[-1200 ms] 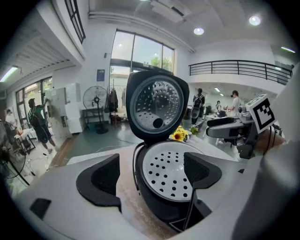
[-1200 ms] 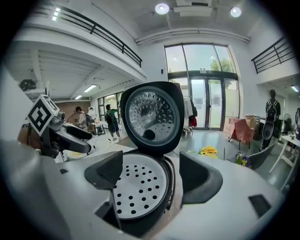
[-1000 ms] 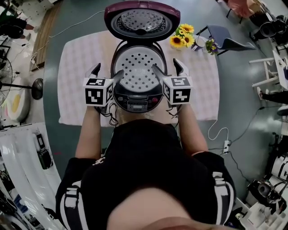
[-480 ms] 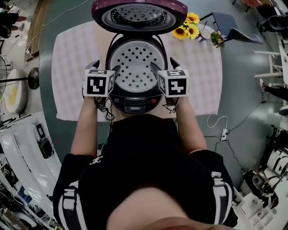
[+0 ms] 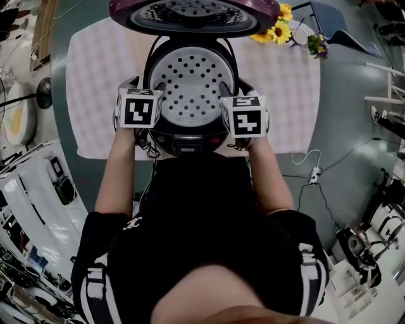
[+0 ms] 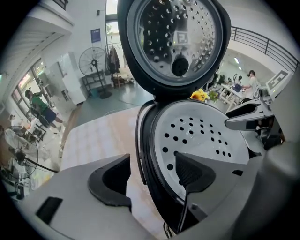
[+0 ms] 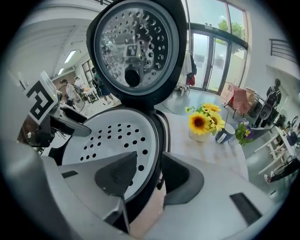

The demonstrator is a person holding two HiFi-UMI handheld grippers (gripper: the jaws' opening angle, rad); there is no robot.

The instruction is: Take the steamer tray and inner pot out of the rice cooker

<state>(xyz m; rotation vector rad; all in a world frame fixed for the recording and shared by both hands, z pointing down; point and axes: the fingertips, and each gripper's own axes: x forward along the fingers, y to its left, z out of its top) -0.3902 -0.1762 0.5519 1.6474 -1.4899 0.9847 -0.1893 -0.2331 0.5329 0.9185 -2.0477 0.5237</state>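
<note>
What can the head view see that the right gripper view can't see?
Only the head view: the person's arms and black top, plus the cooker's control panel. Only the right gripper view: tall glass doors and people far off in the room. Both: the open rice cooker, the steamer tray full of holes sitting inside it, and the sunflowers.

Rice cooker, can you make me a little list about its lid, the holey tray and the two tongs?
rice cooker: on the checked cloth
lid: flipped up, wide open
steamer tray: white, holey, inside the cooker
left tongs: just been closing, astride the left rim, not gripping yet
right tongs: just been closing, astride the right rim, narrower gap
sunflowers: behind the cooker, to its right
</note>
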